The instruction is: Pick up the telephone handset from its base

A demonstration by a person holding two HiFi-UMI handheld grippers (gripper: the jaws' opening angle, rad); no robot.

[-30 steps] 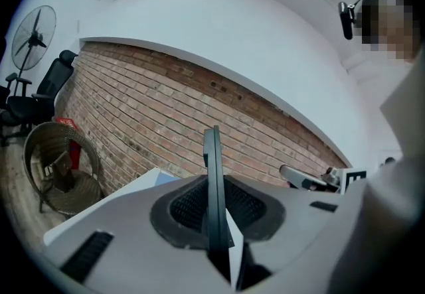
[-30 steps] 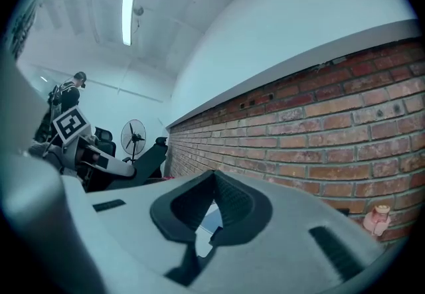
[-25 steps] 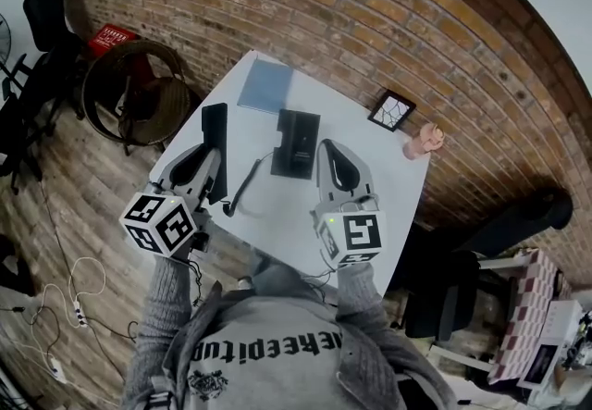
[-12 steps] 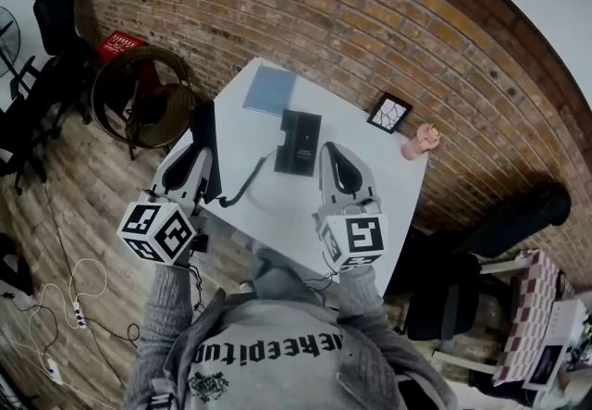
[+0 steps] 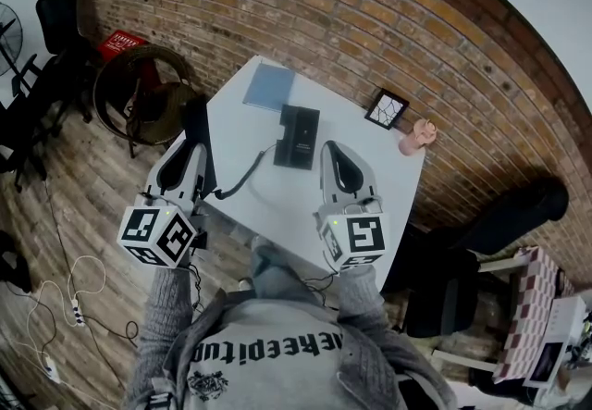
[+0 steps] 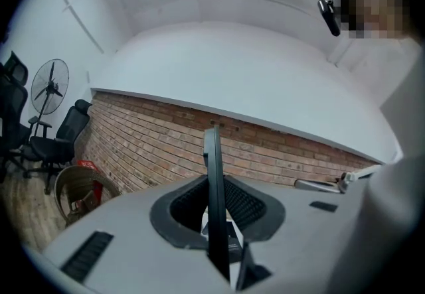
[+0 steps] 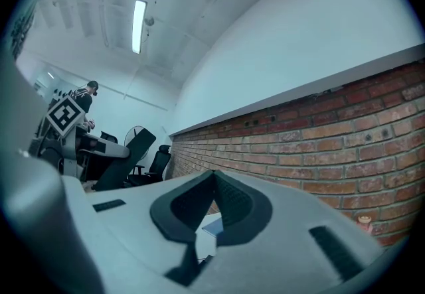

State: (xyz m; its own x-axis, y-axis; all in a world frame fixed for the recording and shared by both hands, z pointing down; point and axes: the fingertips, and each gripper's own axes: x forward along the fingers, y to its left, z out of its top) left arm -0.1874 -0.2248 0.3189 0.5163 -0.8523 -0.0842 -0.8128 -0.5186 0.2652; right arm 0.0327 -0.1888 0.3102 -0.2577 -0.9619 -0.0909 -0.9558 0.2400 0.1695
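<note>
Well, the black telephone handset (image 5: 195, 121) is off its base (image 5: 297, 136) and pinched in the left gripper (image 5: 191, 151), whose jaws clamp its thin edge so that it stands upright between them in the left gripper view. From the head view it sits over the left edge of the white table (image 5: 379, 167), well apart from the base. A dark curly cord (image 5: 245, 179) sags from the handset across the tabletop to the base, which rests flat near the table's middle. The right gripper (image 5: 335, 154) is over the table just to the right of the base, nearer the person, its jaws pressed together with nothing between them (its own view shows the tips meeting in a point). Beyond the base, towards the far corner, lies a blue notebook (image 5: 269, 86). At the table's right side, near the brick wall (image 5: 370, 19), a small dark picture frame (image 5: 388, 108) stands with a pink figure (image 5: 413, 138) just beside it. Off the table's left, on the wooden floor, is a round wicker basket (image 5: 139, 93).
</note>
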